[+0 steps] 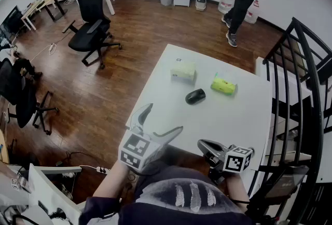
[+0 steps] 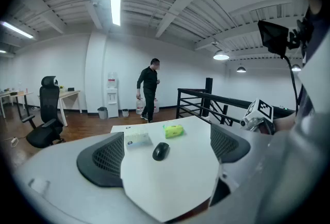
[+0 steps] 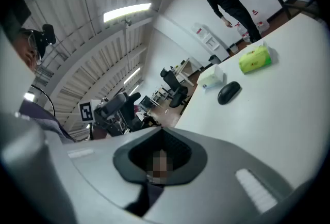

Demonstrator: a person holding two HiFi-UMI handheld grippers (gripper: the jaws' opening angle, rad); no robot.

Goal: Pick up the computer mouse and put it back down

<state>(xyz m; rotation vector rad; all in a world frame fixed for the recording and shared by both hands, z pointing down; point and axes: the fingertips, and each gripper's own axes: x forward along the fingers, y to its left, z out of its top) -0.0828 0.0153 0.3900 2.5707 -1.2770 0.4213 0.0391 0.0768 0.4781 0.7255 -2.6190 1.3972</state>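
Left gripper (image 1: 163, 117): we log the jaws spread wide, nothing between them. Right gripper (image 1: 204, 145): jaws closed together, empty. The computer mouse (image 1: 195, 96) lies on the white table (image 1: 228, 120) near 2 packs, well apart from both grippers.

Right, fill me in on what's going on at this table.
A person is at the white table with a gripper in each hand. The left gripper is wide open and empty, aimed at the black computer mouse, which lies untouched near a pale tissue pack and a green pack. The right gripper is shut, by the table's near edge.
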